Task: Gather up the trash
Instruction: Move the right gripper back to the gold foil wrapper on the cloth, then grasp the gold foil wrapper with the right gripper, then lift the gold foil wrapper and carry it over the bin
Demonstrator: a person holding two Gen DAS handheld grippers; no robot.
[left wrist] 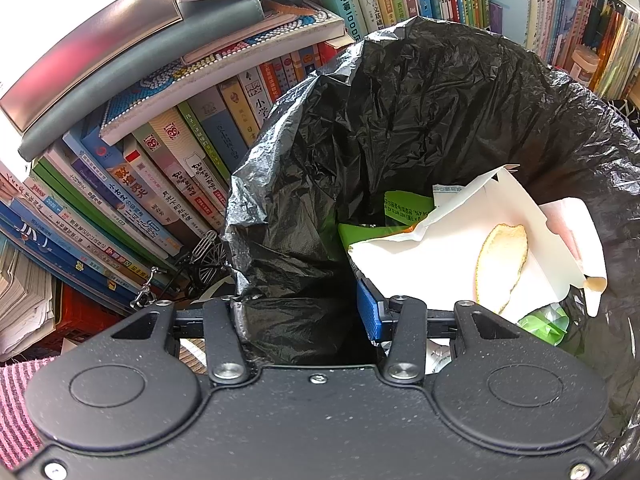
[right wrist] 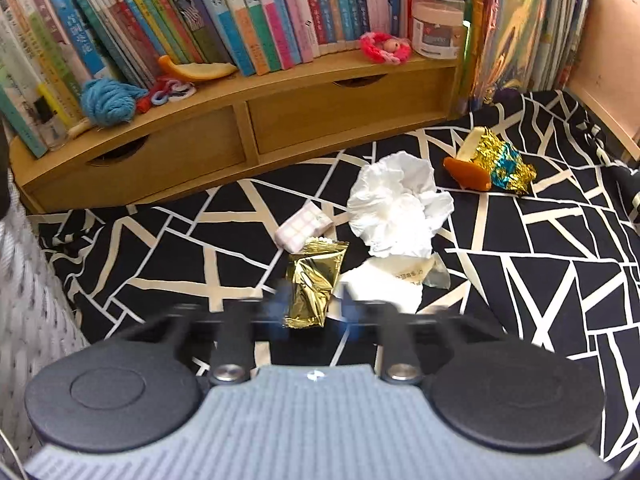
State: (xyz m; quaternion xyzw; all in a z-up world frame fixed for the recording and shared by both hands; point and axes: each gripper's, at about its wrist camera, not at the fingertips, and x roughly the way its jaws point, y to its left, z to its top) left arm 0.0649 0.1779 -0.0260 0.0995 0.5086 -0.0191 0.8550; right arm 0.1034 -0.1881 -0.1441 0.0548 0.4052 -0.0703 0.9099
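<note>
The left gripper (left wrist: 304, 316) was clenched on the crinkled rim of the black plastic trash bag (left wrist: 400, 120), apparently to hold its mouth wide; a white carton (left wrist: 432, 256), a strip of peel (left wrist: 502, 264) and green packaging already lay inside. The right gripper (right wrist: 310, 308), blurred, straddled a creased gold foil wrapper (right wrist: 316, 280) on the desk's black-and-white cloth (right wrist: 560, 280), its jaws seemingly not yet pressing it. Just beyond lay a soft crumpled tissue (right wrist: 396, 204).
</note>
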